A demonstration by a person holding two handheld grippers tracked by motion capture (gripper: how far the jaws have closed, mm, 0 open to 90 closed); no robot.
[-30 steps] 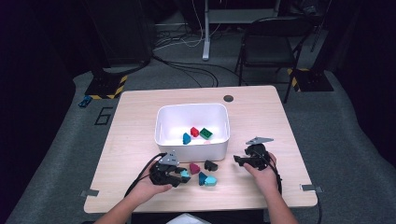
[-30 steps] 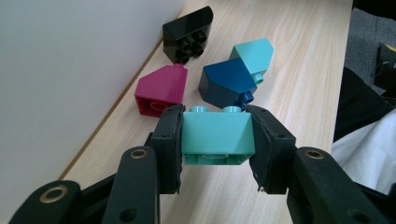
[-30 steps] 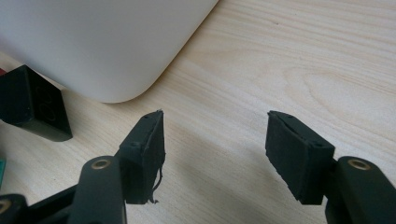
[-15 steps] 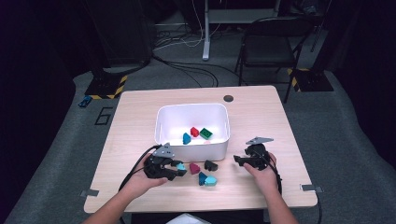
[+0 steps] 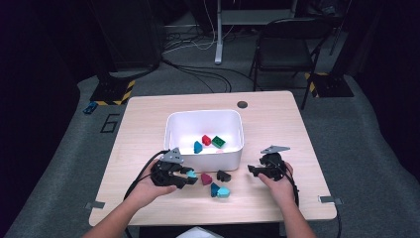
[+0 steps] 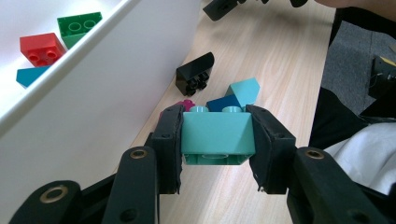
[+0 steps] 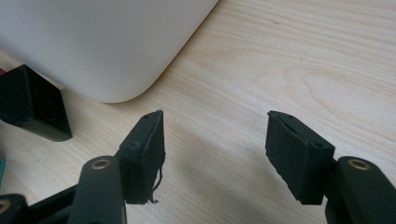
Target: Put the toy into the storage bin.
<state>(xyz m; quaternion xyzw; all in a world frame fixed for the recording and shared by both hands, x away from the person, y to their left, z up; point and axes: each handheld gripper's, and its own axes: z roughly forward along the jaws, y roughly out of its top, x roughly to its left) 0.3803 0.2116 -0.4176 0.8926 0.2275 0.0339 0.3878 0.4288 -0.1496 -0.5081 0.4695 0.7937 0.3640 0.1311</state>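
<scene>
Your left claw [image 6: 217, 135] is clamped on a teal brick [image 6: 218, 137], one pad pressing each side, studs pointing away from you, lifted clear of the table [image 6: 261, 60]. Just past it lie a dark blue brick [image 6: 223, 102], a light blue brick [image 6: 244, 89] and a pink brick [image 6: 182, 104]; a black brick [image 6: 195, 73] sits farther on. Alongside stands the white bin [image 6: 107, 74], holding red [image 6: 42, 49], green [image 6: 78, 25] and blue pieces. Your right claw [image 7: 215, 149] hovers wide open and empty over bare wood, near the bin's corner.
</scene>
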